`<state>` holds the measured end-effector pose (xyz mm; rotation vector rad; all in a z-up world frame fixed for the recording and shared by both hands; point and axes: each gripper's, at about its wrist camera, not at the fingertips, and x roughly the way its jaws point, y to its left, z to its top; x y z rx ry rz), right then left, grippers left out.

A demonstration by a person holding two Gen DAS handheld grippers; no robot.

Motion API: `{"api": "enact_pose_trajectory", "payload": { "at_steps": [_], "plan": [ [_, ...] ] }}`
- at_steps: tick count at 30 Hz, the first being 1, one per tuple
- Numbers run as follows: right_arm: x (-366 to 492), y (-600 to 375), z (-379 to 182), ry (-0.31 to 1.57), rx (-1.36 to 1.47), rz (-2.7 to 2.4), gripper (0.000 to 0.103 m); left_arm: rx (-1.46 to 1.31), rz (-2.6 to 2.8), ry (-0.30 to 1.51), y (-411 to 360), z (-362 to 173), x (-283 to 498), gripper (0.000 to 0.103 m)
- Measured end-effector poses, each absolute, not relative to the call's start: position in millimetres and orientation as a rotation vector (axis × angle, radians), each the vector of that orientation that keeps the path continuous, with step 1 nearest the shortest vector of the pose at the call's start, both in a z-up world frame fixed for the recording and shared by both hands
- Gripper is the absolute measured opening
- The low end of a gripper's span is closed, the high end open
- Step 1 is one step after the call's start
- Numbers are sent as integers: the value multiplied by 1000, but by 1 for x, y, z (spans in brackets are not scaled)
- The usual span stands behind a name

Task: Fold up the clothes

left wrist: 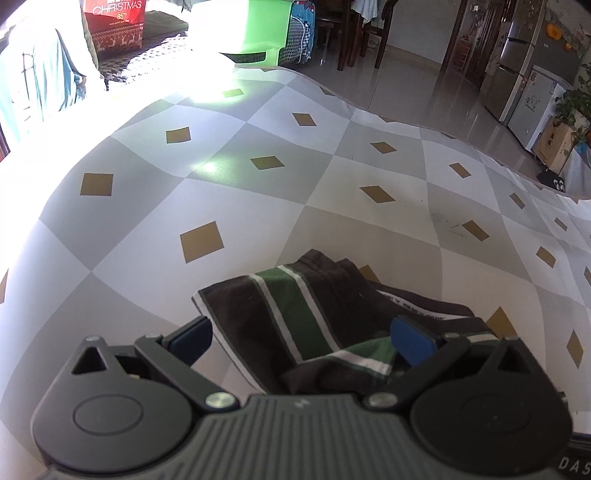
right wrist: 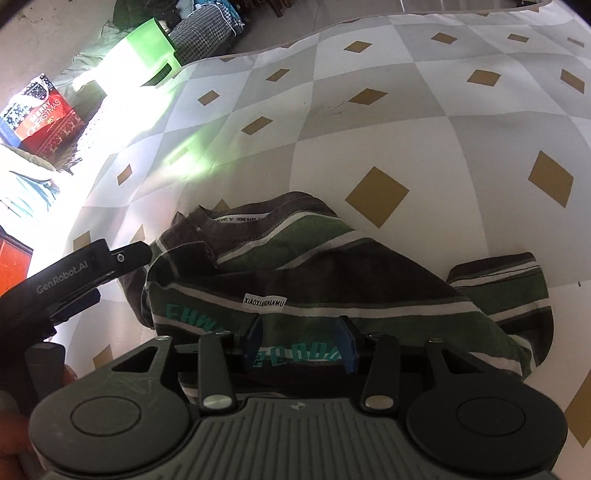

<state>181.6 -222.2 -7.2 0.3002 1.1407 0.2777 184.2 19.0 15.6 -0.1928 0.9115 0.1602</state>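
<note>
A small brown shirt with green and white stripes (left wrist: 295, 317) lies bunched on the checked tablecloth (left wrist: 258, 206). My left gripper (left wrist: 301, 339) stands open and wide over its near edge, the blue pads (left wrist: 412, 339) on either side of the cloth. In the right wrist view the same shirt (right wrist: 332, 266) shows its collar, a white label and teal lettering. My right gripper (right wrist: 301, 341) hangs low over the lettered fold, its pads (right wrist: 347, 343) apart with the cloth lying flat between them, not pinched. The left gripper (right wrist: 92, 266) reaches in from the left, its tip at the shirt's edge.
The tablecloth's far edge (left wrist: 369, 107) drops to a shiny floor. Beyond it stand a green box (left wrist: 258, 33), a red Christmas bag (left wrist: 114, 22), dark chairs (left wrist: 354, 33), a fridge (left wrist: 517, 62) and a potted plant (left wrist: 572, 107). A hand (right wrist: 11, 435) shows at the lower left.
</note>
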Motion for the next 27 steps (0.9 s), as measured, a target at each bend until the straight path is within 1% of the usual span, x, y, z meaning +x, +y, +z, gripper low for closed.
{"api": "enact_pose_trajectory", "payload": {
  "at_steps": [3, 9, 14, 16, 18, 19, 20, 21, 22, 24, 25, 27],
  "plan": [
    [182, -223, -10, 1147, 310, 267, 43, -96, 117, 917, 7, 21, 188, 103],
    [182, -221, -10, 1148, 309, 291, 44, 45, 83, 943, -10, 10, 192, 103],
    [180, -223, -12, 1158, 307, 299, 44, 97, 60, 925, -15, 3, 192, 103],
    [180, -225, -13, 1161, 309, 301, 44, 106, 71, 923, -15, 0, 193, 100],
    [180, -227, -14, 1165, 309, 303, 44, 95, 81, 933, -13, -4, 195, 89],
    [180, -227, -15, 1168, 308, 303, 44, 72, 76, 940, -10, -5, 196, 87],
    [180, -228, -16, 1171, 305, 303, 44, 47, 70, 946, -8, -6, 196, 81],
    [180, -228, -17, 1175, 302, 302, 44, 26, 62, 949, -6, -7, 196, 73],
    [180, -228, -18, 1179, 300, 302, 44, 15, 52, 951, -6, -7, 195, 69],
    [180, -229, -20, 1186, 297, 301, 44, 2, 35, 955, -5, -8, 195, 58],
    [180, -229, -21, 1189, 297, 298, 44, -8, 28, 959, -5, -9, 195, 55],
    [181, -230, -24, 1197, 291, 292, 44, -30, 32, 958, -2, -9, 193, 47]
  ]
}}
